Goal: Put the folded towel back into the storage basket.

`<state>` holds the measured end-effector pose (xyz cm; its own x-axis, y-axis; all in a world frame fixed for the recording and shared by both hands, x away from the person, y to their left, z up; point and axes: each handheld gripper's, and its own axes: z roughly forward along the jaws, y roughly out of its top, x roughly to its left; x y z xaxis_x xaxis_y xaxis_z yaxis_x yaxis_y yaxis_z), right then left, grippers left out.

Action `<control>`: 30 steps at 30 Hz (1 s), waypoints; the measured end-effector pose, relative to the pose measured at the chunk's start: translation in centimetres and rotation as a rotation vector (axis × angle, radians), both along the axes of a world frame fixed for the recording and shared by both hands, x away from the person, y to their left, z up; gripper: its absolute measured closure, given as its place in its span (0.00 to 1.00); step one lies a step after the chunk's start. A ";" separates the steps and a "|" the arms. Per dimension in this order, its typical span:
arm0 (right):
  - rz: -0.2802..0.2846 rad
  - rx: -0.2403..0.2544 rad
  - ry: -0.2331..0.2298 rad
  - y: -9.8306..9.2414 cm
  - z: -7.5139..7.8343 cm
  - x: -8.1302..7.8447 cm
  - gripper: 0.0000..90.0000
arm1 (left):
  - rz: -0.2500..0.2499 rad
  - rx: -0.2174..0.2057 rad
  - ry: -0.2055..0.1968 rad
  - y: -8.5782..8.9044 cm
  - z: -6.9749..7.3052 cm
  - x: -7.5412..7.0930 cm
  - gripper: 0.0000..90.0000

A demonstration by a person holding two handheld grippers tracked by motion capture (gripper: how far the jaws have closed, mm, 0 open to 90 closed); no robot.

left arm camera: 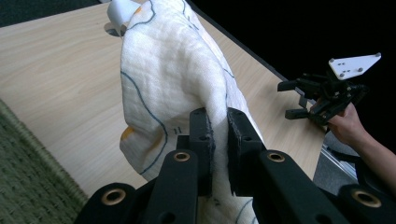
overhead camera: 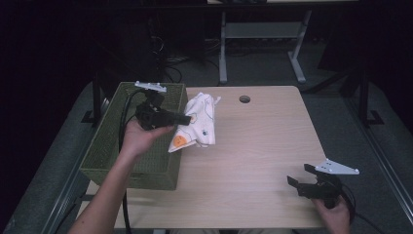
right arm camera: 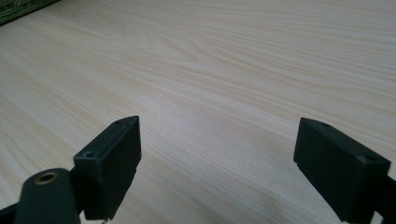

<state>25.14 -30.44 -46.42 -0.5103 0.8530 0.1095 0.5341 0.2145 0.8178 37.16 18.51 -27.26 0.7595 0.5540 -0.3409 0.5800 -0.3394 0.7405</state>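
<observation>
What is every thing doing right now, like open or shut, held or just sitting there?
left gripper: shut on the cloth.
cloth: pinched, lifted, hanging bunched beside the basket.
right gripper: open, holding nothing, low over the table.
basket: upright on the table's left edge; contents cannot be made out.
table: bare wood around the cloth.

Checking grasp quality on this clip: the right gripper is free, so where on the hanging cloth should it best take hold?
Probably the loose lower corner of the cloth, approached from the table's open side. The left gripper already pinches an upper fold, so the cloth hangs free there; the right gripper stands open.
</observation>
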 end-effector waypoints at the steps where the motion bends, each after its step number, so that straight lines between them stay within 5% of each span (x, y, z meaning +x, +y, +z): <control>1: 0.000 0.000 0.000 0.0 0.0 0.0 0.16 | 0.007 -0.001 -0.001 0.4 0.1 0.0 0.92; 30: -0.004 -0.009 0.011 0.1 -0.2 0.2 0.16 | 0.089 -0.001 0.014 6.1 -0.1 0.1 0.92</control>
<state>25.31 -30.32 -46.60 -0.5057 0.8560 0.1073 0.5439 0.2198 0.8099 37.23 24.61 -27.38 0.7020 0.6191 -0.3520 0.6185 -0.2851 0.7322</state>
